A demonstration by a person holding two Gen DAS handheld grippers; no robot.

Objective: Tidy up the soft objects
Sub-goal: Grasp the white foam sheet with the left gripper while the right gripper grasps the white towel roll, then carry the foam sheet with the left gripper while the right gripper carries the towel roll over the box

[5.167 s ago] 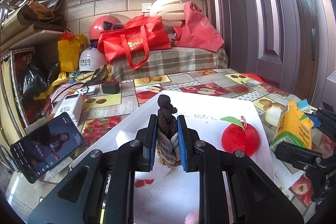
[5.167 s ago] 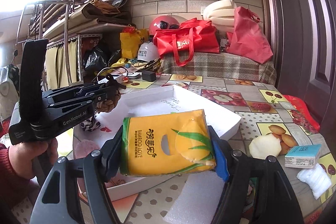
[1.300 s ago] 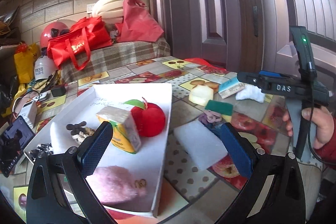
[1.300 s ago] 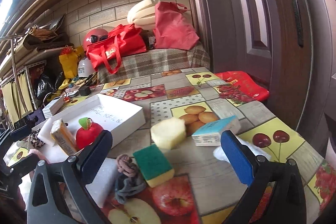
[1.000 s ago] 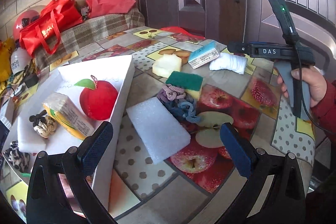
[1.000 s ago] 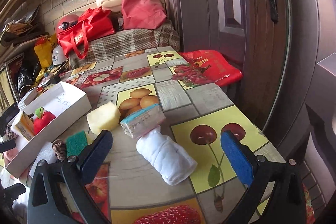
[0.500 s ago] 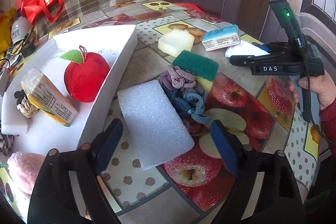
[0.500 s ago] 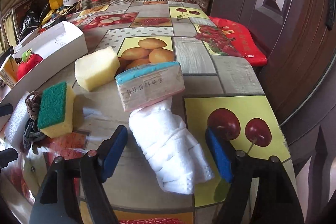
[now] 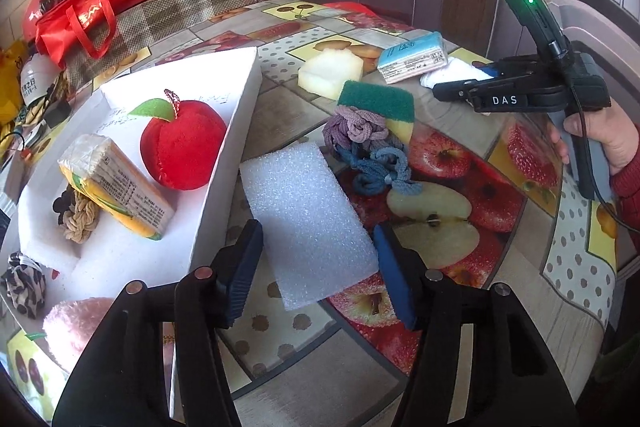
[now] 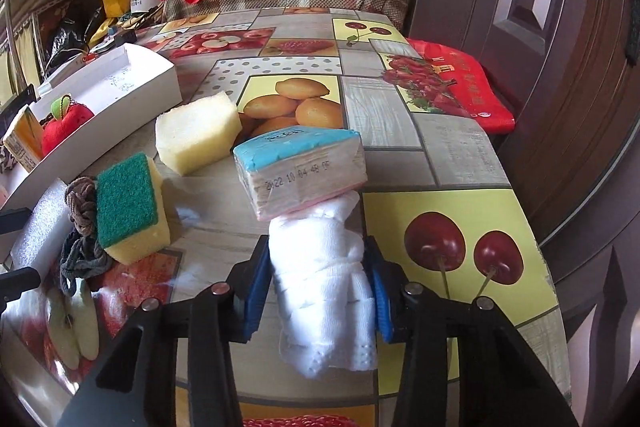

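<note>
Your left gripper has dropped from above the white box to the foam sheet just right of it; its fingers are open astride the sheet, not yet pinching. Your right gripper has narrowed onto the rolled towel farther right of the box, pads at its sides, though whether they squeeze it I cannot tell. Both pickups look imminent. The towel's far end hides under the tissue pack, and its underside is out of sight.
</note>
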